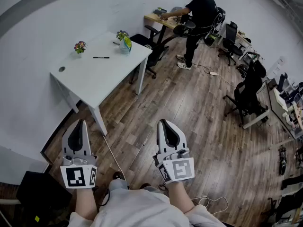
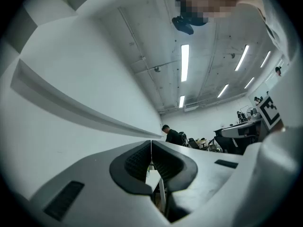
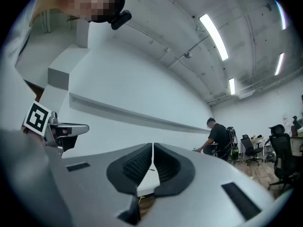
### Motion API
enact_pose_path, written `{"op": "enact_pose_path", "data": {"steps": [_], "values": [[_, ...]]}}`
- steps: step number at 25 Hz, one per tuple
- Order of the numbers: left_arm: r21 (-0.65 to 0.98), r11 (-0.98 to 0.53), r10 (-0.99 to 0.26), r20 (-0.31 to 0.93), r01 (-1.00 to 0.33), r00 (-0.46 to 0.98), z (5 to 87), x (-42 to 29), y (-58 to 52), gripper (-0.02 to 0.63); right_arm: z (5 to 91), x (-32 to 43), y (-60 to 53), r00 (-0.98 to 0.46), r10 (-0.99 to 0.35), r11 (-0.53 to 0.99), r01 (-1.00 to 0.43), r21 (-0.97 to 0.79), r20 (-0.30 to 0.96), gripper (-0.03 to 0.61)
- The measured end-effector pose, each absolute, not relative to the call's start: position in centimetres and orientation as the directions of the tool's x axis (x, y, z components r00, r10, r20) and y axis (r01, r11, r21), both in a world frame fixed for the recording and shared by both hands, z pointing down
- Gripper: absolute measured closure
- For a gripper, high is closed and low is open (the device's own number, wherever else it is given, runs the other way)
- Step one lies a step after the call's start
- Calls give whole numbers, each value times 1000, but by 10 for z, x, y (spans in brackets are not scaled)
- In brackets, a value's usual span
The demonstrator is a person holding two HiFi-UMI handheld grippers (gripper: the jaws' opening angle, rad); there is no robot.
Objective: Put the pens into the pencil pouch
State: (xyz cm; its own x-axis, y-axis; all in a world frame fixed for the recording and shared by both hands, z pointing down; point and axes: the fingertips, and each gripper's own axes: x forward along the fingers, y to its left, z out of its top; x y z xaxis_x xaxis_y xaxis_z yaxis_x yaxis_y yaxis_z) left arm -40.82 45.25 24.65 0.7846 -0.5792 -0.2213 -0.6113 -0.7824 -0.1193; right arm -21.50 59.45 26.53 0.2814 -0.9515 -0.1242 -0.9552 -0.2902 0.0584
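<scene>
At the left of the head view, the left gripper (image 1: 79, 124) is held over the wood floor (image 1: 199, 126), well short of the white table (image 1: 94, 82). Its jaws are pressed together with nothing between them. The left gripper view shows the same: the ribbed pads (image 2: 137, 161) meet in a thin line.

On the table, a small dark round spot (image 1: 61, 69) sits near the left corner. A small flower pot (image 1: 79, 47) stands by the edge against the wall. One black pen (image 1: 101, 57) lies flat on the bare top, to the right of the pot and apart from it. Towards the right corner stands a blue-green thing (image 1: 126, 44) with a small plant; it is too small to tell whether it is the pencil pouch. A short dark item (image 1: 116, 43) lies just beside it, unclear at this size.

The right gripper (image 1: 162, 124) is held beside the left one, also over the floor. Its jaws are closed on each other and empty, as the right gripper view confirms (image 3: 152, 148).

Further right, a person in black (image 1: 199, 15) stands at a wooden desk (image 1: 158, 19), and black office chairs (image 1: 246, 96) stand along the room's right side.
</scene>
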Motion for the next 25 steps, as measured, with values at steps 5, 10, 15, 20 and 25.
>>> {"op": "enact_pose_path", "data": {"steps": [5, 10, 15, 20, 25], "values": [[-115, -781, -583, -218, -614, 782, 247, -409, 443, 588, 263, -217, 586, 279, -952, -288, -956, 61, -126, 546], [-115, -784, -578, -226, -610, 784, 247, -411, 436, 588, 265, -219, 579, 285, -950, -295, -954, 63, -127, 546], [-122, -794, -559, -236, -595, 795, 246, -410, 413, 588, 266, -219, 555, 285, -948, -292, -956, 29, -143, 546], [-124, -802, -547, -242, -584, 802, 245, -414, 388, 588, 267, -223, 533, 304, -941, -310, -950, 24, -147, 546], [-119, -815, -532, -236, -567, 813, 249, -415, 362, 588, 270, -231, 512, 314, -938, -322, -946, 34, -147, 546]]}}
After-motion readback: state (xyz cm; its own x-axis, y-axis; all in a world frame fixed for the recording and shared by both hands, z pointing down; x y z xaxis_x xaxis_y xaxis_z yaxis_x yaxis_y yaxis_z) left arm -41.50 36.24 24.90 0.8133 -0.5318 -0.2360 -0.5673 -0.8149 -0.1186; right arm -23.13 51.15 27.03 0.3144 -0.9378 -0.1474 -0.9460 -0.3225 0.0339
